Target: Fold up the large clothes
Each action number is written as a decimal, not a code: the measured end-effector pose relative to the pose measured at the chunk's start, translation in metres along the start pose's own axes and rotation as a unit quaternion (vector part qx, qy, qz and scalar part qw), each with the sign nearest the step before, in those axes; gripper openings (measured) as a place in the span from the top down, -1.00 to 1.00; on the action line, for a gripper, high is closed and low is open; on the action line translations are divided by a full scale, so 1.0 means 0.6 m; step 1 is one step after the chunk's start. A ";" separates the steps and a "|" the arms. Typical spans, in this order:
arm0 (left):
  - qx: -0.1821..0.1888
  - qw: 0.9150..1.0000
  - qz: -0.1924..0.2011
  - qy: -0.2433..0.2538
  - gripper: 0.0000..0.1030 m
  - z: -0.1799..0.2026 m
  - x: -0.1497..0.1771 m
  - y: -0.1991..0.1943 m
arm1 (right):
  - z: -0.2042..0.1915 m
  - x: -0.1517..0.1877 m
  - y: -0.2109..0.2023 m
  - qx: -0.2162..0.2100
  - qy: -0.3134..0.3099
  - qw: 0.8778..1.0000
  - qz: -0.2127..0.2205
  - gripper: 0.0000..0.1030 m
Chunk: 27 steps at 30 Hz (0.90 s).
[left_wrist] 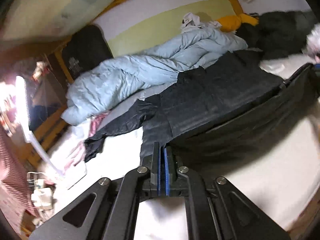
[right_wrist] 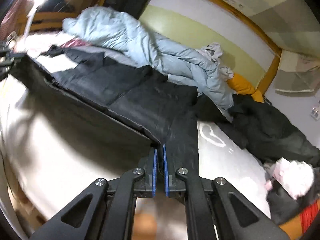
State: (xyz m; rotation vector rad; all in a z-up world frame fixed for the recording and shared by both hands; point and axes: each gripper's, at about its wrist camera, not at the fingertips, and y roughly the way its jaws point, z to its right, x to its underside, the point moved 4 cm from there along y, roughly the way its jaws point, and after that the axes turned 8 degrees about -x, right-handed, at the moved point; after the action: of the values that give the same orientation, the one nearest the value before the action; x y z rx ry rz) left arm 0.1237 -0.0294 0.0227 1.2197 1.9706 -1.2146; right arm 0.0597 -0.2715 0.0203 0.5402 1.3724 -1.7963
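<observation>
A large dark navy padded garment (left_wrist: 216,98) lies spread across the white bed (left_wrist: 120,152), its near hem lifted off the sheet. My left gripper (left_wrist: 161,147) is shut on one corner of that hem, cloth pinched between the blue pads. In the right wrist view the same dark garment (right_wrist: 140,96) stretches away from my right gripper (right_wrist: 159,148), which is shut on the other hem corner. The raised hem runs taut between the two grippers. The far end of the other gripper shows at each view's edge.
A light blue puffy coat (left_wrist: 140,74) lies bunched along the far side of the bed against the yellow-green wall. A mustard garment (left_wrist: 232,23), a white cloth (left_wrist: 190,21) and a black heap (right_wrist: 266,126) sit at the head. A pink-white bundle (right_wrist: 292,176) lies near right.
</observation>
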 end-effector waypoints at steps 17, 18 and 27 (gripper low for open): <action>0.108 0.980 -0.169 -0.007 0.35 0.073 0.034 0.282 | 0.060 -0.021 0.307 -0.093 0.052 0.984 -0.143 0.42; 0.097 0.985 -0.144 -0.013 0.17 0.065 0.026 0.270 | 0.069 -0.015 0.299 -0.072 0.053 0.986 -0.139 0.07; 0.113 0.983 0.023 -0.142 -1.00 -0.015 -0.021 0.136 | 0.150 -0.032 0.193 -0.062 0.193 0.979 -0.009 -0.65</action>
State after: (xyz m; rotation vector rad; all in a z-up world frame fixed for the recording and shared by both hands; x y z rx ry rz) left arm 0.2020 -0.0109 0.0026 1.1196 1.6240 -1.5284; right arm 0.1747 -0.3609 -0.0058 0.8434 1.7413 -1.6622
